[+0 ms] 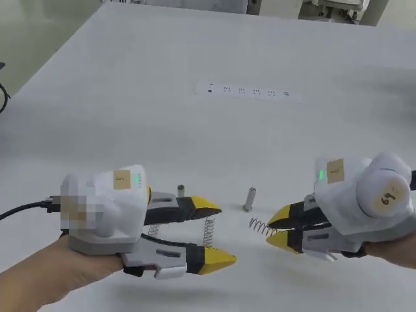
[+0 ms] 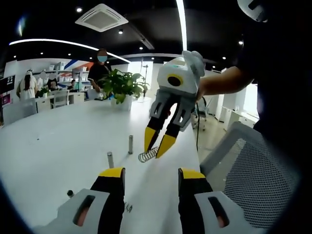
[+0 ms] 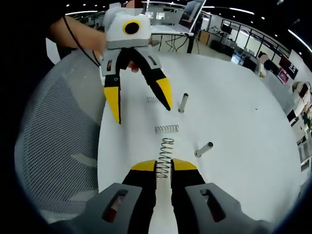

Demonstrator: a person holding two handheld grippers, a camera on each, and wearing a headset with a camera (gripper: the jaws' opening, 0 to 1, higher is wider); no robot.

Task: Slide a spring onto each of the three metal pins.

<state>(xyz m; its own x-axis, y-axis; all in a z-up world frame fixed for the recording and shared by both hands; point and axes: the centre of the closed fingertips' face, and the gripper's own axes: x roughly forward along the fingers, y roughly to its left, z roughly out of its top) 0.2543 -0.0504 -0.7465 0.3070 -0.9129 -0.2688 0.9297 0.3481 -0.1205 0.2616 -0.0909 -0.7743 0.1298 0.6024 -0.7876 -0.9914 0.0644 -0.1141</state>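
Clamping a spring (image 3: 166, 156) lengthwise in our right gripper (image 3: 164, 168), we point it forward. The nearest pin (image 3: 204, 149) stands just beside its free end; our left gripper (image 1: 224, 235) gapes empty.

Handwritten "69" stands on the rounded back of the right gripper (image 1: 269, 230).

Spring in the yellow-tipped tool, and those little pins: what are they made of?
The spring looks like thin bare steel wire: grey, shiny, tightly coiled. The pins look like metal, probably steel, judging by their smooth silvery sheen.
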